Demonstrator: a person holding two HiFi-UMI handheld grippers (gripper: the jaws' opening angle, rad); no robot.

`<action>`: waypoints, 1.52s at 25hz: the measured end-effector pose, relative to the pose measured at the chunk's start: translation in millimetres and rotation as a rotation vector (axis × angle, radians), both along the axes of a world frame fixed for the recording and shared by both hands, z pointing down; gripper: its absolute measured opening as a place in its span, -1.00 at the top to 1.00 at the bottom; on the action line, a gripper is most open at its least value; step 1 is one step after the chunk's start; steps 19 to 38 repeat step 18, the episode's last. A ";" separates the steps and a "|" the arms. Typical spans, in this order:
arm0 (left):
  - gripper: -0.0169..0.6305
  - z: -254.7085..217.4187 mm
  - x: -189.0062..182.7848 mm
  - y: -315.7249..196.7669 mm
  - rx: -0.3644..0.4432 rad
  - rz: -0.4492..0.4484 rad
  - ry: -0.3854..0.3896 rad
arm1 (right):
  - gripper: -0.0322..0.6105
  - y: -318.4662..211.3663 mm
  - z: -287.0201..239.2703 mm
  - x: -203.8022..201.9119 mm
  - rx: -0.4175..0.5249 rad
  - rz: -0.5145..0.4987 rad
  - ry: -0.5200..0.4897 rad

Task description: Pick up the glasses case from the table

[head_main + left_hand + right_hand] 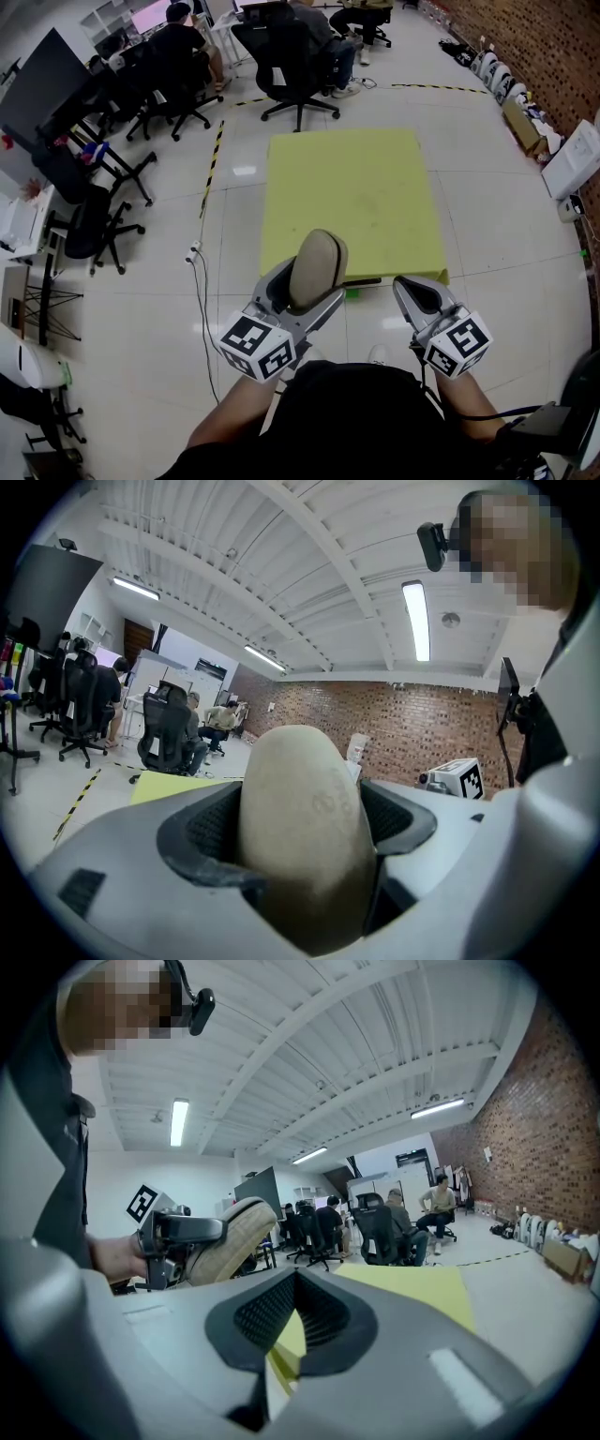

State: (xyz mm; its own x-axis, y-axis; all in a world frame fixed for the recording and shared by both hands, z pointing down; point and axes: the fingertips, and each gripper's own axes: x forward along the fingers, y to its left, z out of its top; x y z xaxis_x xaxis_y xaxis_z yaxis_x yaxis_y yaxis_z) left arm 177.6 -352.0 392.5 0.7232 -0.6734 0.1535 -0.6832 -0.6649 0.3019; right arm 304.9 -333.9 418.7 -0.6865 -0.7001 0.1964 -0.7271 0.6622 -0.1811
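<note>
The beige oval glasses case (317, 267) stands on end between the jaws of my left gripper (302, 292), which is shut on it and holds it in the air over the near edge of the yellow-green table (347, 187). In the left gripper view the glasses case (300, 780) fills the gap between the dark pads (202, 834). My right gripper (420, 292) hovers at the table's near right corner, shut with nothing in it. The right gripper view shows its jaws (298, 1312) pressed together and the glasses case (230, 1237) off to the left.
Black office chairs (295, 66) and seated people are beyond the table's far edge. More chairs and desks (89, 202) line the left side. Black-and-yellow tape (214, 164) and a white cable (202, 300) lie on the tiled floor. Boxes (525, 127) line the brick wall at right.
</note>
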 end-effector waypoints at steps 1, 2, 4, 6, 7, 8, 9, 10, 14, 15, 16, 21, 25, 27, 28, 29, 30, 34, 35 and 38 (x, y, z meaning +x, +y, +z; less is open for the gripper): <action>-0.28 0.8 0.1 0.3 0.001 0.000 -0.003 | 0.90 0.0 1.2 0.1 0.001 -0.001 -0.001; -0.28 1.0 0.2 0.5 0.002 0.001 -0.005 | 0.90 -0.1 1.5 0.1 0.002 -0.002 -0.002; -0.28 -0.2 0.5 0.8 0.004 0.001 -0.012 | 0.90 -0.4 0.0 0.5 0.005 -0.004 -0.004; -0.28 -1.5 0.6 0.7 0.004 -0.002 -0.020 | 0.90 -1.6 -2.4 2.0 0.010 -0.006 -0.007; -0.28 -1.6 0.8 0.5 0.002 -0.004 -0.024 | 0.90 -2.5 -3.1 3.3 0.012 -0.006 -0.010; -0.28 -1.4 1.3 0.2 0.001 -0.006 -0.029 | 0.90 -3.3 -3.2 4.8 0.014 -0.007 -0.013; -0.28 -0.9 2.3 0.1 0.000 -0.008 -0.033 | 0.90 -3.7 -2.7 6.5 0.015 -0.007 -0.017; -0.28 -0.5 3.5 0.4 0.000 -0.008 -0.038 | 0.90 -3.7 -1.6 8.0 0.016 -0.008 -0.020; -0.28 -0.8 9.8 2.2 0.012 -0.009 -0.046 | 0.90 -2.7 5.0 13.9 0.014 -0.008 -0.020; -0.28 -1.7 12.6 2.1 0.015 -0.009 -0.046 | 0.90 -3.2 5.5 16.6 0.013 -0.007 -0.020; -0.28 -2.7 16.0 1.9 0.017 -0.008 -0.047 | 0.90 -3.8 5.3 19.8 0.014 -0.007 -0.021; -0.28 -4.9 23.6 1.3 0.018 -0.006 -0.049 | 0.90 -5.2 4.0 26.8 0.015 -0.006 -0.023; -0.28 -4.9 23.6 1.3 0.018 -0.006 -0.049 | 0.90 -5.2 4.0 26.8 0.015 -0.006 -0.023; -0.28 -4.9 23.6 1.3 0.018 -0.006 -0.049 | 0.90 -5.2 4.0 26.8 0.015 -0.006 -0.023; -0.28 -4.9 23.6 1.3 0.018 -0.006 -0.049 | 0.90 -5.2 4.0 26.8 0.015 -0.006 -0.023; -0.28 -4.9 23.6 1.3 0.018 -0.006 -0.049 | 0.90 -5.2 4.0 26.8 0.015 -0.006 -0.023; -0.28 -4.9 23.6 1.3 0.018 -0.006 -0.049 | 0.90 -5.2 4.0 26.8 0.015 -0.006 -0.023; -0.28 -4.9 23.6 1.3 0.018 -0.006 -0.049 | 0.90 -5.2 4.0 26.8 0.015 -0.006 -0.023; -0.28 -4.9 23.6 1.3 0.018 -0.006 -0.049 | 0.90 -5.2 4.0 26.8 0.015 -0.006 -0.023; -0.28 -4.9 23.6 1.3 0.018 -0.006 -0.049 | 0.90 -5.2 4.0 26.8 0.015 -0.006 -0.023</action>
